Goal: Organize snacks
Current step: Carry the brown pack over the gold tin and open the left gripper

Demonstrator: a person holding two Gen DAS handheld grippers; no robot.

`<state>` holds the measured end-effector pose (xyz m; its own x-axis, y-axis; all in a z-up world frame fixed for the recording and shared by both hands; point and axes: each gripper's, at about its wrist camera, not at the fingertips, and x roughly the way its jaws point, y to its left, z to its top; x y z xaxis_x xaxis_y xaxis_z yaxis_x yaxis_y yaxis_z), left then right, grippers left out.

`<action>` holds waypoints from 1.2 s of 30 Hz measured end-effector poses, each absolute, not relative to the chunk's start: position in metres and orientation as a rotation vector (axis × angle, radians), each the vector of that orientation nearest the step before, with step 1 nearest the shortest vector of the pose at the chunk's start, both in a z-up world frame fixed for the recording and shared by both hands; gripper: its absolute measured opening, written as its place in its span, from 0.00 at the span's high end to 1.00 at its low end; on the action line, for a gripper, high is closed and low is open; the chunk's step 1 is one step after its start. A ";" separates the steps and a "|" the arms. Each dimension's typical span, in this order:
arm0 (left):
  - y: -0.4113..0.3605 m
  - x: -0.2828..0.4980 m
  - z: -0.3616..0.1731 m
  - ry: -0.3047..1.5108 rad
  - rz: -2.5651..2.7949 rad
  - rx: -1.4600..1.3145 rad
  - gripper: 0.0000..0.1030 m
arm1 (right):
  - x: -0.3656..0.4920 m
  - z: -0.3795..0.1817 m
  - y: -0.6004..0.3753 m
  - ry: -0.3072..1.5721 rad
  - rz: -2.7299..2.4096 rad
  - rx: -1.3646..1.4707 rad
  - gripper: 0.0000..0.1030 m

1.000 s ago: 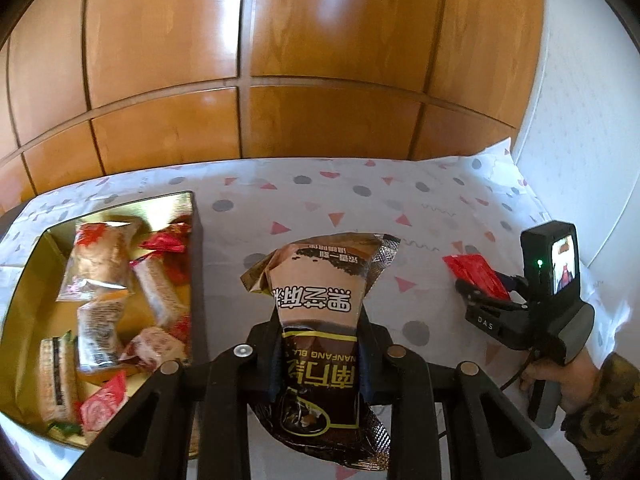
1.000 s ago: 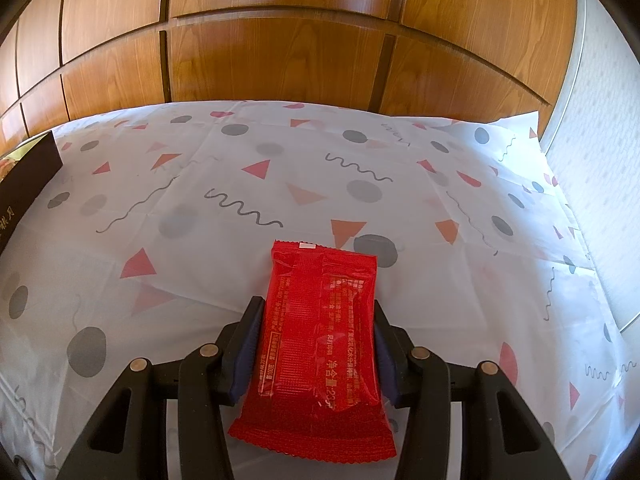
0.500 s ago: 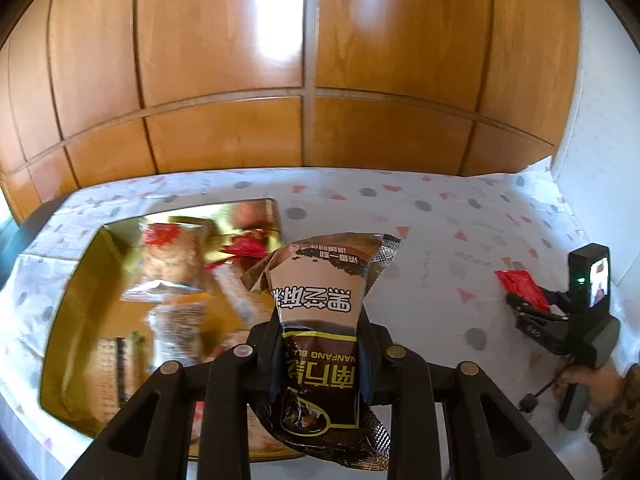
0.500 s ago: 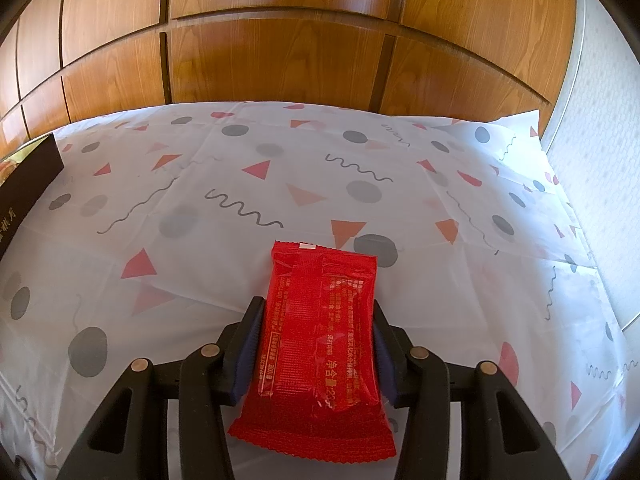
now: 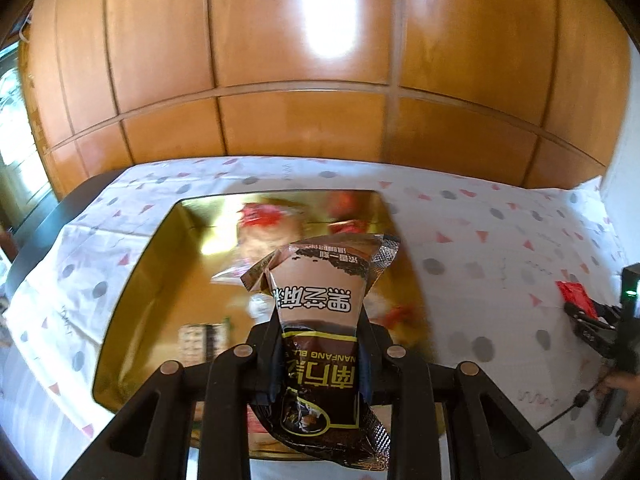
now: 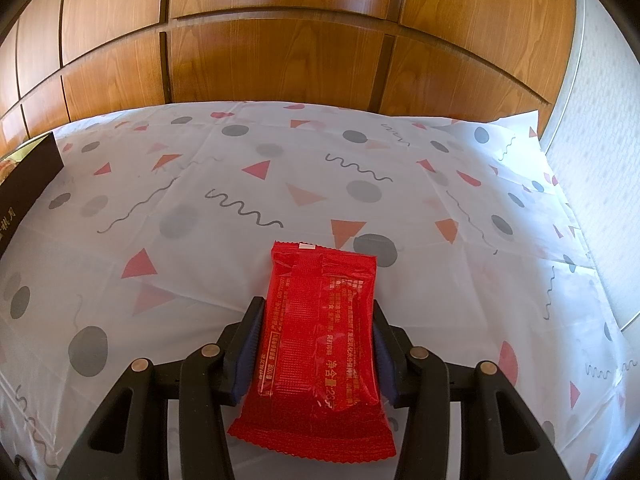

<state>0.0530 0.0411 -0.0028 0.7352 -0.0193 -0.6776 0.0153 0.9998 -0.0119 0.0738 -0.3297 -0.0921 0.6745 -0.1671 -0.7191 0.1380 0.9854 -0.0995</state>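
My left gripper [image 5: 318, 336] is shut on a brown snack packet [image 5: 320, 320] and holds it above the gold box [image 5: 136, 280], which holds several wrapped snacks, blurred. My right gripper [image 6: 316, 344] is shut on a flat red snack packet [image 6: 320, 344] just above the patterned tablecloth. The right gripper with its red packet [image 5: 576, 300] also shows at the far right of the left wrist view. The box's dark side [image 6: 24, 188] shows at the left edge of the right wrist view.
A white tablecloth [image 6: 280, 184] with triangles, dots and squiggles covers the table. A wood-panelled wall [image 6: 280, 60] stands behind it and a pale wall [image 6: 600, 120] to the right. The table's dark left edge [image 5: 48, 216] is exposed.
My left gripper has swung left with the brown packet, from beside the gold box to over it. The right gripper and red packet have stayed still.
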 end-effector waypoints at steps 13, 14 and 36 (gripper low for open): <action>0.142 0.083 -0.020 0.858 0.065 -0.249 0.72 | 0.073 -0.092 -0.327 0.812 -0.172 -0.055 0.56; 0.145 0.088 -0.020 0.863 0.078 -0.252 0.72 | 0.073 -0.092 -0.327 0.812 -0.173 -0.056 0.56; 0.135 0.108 -0.039 0.823 0.277 -0.227 0.45 | 0.074 -0.093 -0.331 0.811 -0.161 -0.029 0.56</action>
<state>0.1075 0.1349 -0.0391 0.6478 0.1538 -0.7461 -0.3287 0.9400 -0.0917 0.0739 -0.3306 -0.0927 0.6770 -0.1542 -0.7196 0.1318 0.9874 -0.0876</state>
